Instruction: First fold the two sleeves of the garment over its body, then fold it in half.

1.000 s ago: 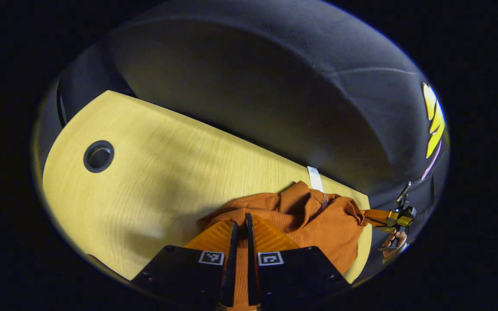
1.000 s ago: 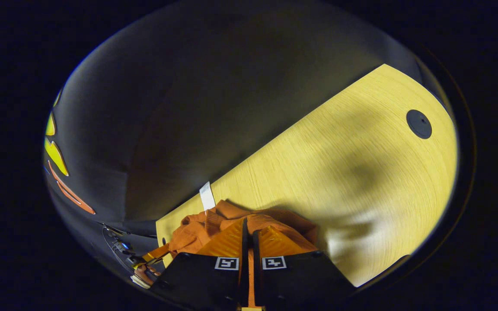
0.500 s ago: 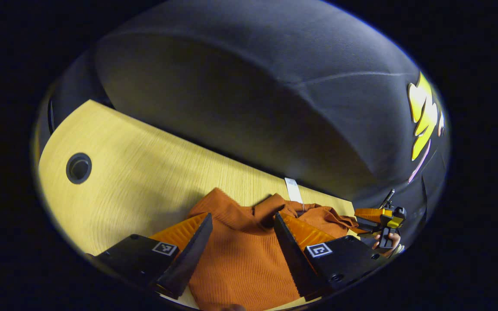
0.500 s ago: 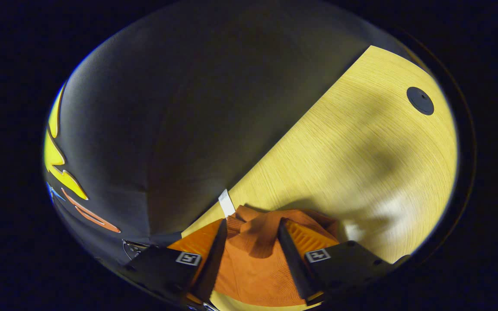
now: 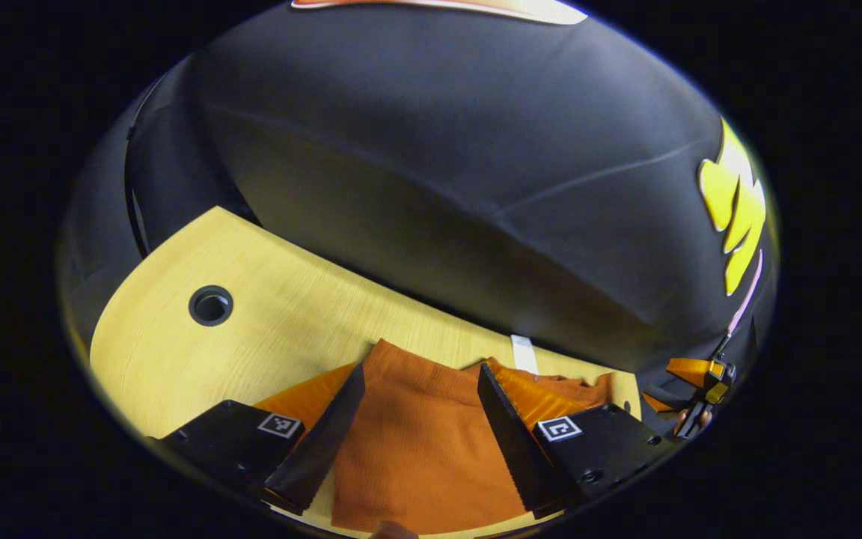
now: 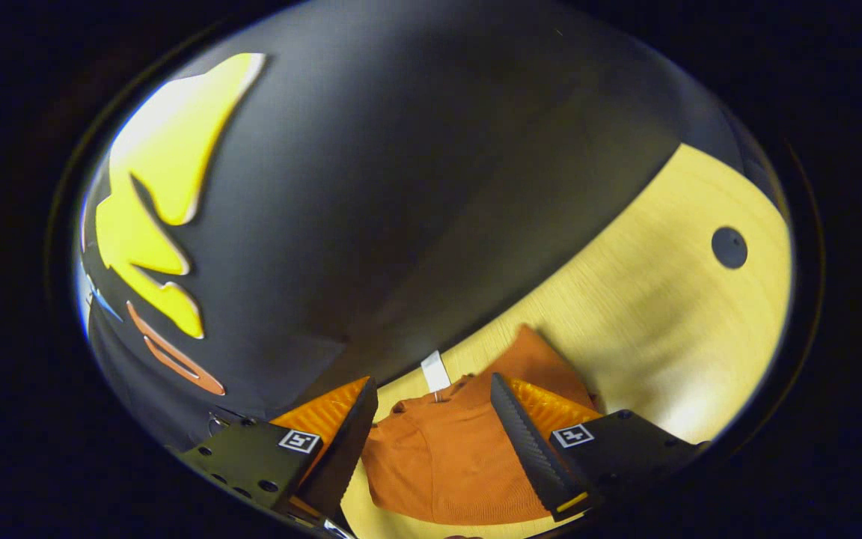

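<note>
One orange garment (image 5: 420, 442) lies on the table (image 5: 281, 329) beneath two grippers, left (image 5: 420, 378) and right (image 6: 431, 389), fingers spread.

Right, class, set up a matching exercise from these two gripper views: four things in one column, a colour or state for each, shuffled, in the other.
1. garment
2. table
3. left gripper
4. white tag

a. pale wood with a round hole
b. fingers apart
c. at the table's far edge
d. rust orange, lying flat

Pairs: 1-d, 2-a, 3-b, 4-c
</note>
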`<control>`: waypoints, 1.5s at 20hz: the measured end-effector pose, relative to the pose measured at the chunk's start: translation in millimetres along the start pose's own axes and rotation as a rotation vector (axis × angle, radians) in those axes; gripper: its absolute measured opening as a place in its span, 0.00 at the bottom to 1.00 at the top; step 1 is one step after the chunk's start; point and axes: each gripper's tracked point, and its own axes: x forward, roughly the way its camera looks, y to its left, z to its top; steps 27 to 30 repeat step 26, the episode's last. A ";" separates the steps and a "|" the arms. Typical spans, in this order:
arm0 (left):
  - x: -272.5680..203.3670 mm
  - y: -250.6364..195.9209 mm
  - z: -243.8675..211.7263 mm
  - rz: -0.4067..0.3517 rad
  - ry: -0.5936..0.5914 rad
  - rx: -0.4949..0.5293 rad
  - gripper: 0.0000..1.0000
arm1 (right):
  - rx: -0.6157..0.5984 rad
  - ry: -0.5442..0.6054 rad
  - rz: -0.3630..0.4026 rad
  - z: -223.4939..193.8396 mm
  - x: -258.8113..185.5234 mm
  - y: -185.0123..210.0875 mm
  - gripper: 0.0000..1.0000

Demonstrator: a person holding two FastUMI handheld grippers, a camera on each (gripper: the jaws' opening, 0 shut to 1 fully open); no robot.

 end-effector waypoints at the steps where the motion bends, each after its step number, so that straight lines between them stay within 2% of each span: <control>1: -14.9 -2.6 5.5 0.018 -0.037 0.020 0.99 | -0.051 -0.018 -0.011 4.2 -14.0 7.8 0.96; 3: -49.7 -13.6 15.5 0.059 -0.110 0.089 0.99 | -0.181 -0.081 -0.063 14.6 -50.7 15.8 0.96; 5: -89.1 -27.9 18.2 0.118 -0.173 0.205 0.98 | -0.318 -0.146 -0.111 19.4 -90.9 26.6 0.96; 6: -111.4 -36.1 17.8 0.147 -0.212 0.266 0.99 | -0.384 -0.176 -0.125 18.2 -109.1 33.8 0.91; 7: -133.6 -50.2 17.9 0.172 -0.252 0.318 0.99 | -0.448 -0.200 -0.141 16.5 -129.3 38.6 0.96; 8: -157.9 -63.4 16.8 0.194 -0.291 0.357 0.99 | -0.508 -0.226 -0.137 14.2 -149.7 44.8 0.96; 11: -218.6 -105.0 -0.4 0.229 -0.412 0.365 0.98 | -0.638 -0.289 -0.123 -1.8 -205.8 57.5 0.96; 14: -271.0 -130.0 -27.6 0.259 -0.502 0.358 1.00 | -0.705 -0.297 -0.081 -30.7 -244.6 57.0 0.96; 16: -304.0 -144.7 -44.0 0.294 -0.557 0.367 0.98 | -0.740 -0.323 -0.053 -47.1 -269.1 59.2 0.96; 19: -342.4 -163.5 -58.9 0.278 -0.614 0.341 0.98 | -0.796 -0.332 -0.006 -74.8 -305.7 61.3 0.96; 21: -367.5 -169.1 -65.3 0.266 -0.651 0.334 1.00 | -0.827 -0.328 -0.010 -92.0 -327.6 57.0 0.97; 23: -379.3 -173.1 -78.7 0.250 -0.641 0.350 0.97 | -0.843 -0.342 -0.013 -109.1 -350.4 55.6 0.97; 24: -384.1 -172.5 -86.4 0.247 -0.627 0.363 0.87 | -0.851 -0.354 -0.016 -117.5 -361.6 55.2 0.97; 25: -390.3 -170.9 -91.4 0.244 -0.628 0.377 0.98 | -0.857 -0.371 -0.022 -123.9 -373.0 54.6 0.97; 26: -396.1 -170.4 -97.3 0.245 -0.623 0.393 0.87 | -0.863 -0.387 -0.036 -129.1 -384.2 54.5 0.97; 30: -396.1 -170.4 -97.3 0.245 -0.623 0.393 0.87 | -0.863 -0.387 -0.036 -129.1 -384.2 54.5 0.97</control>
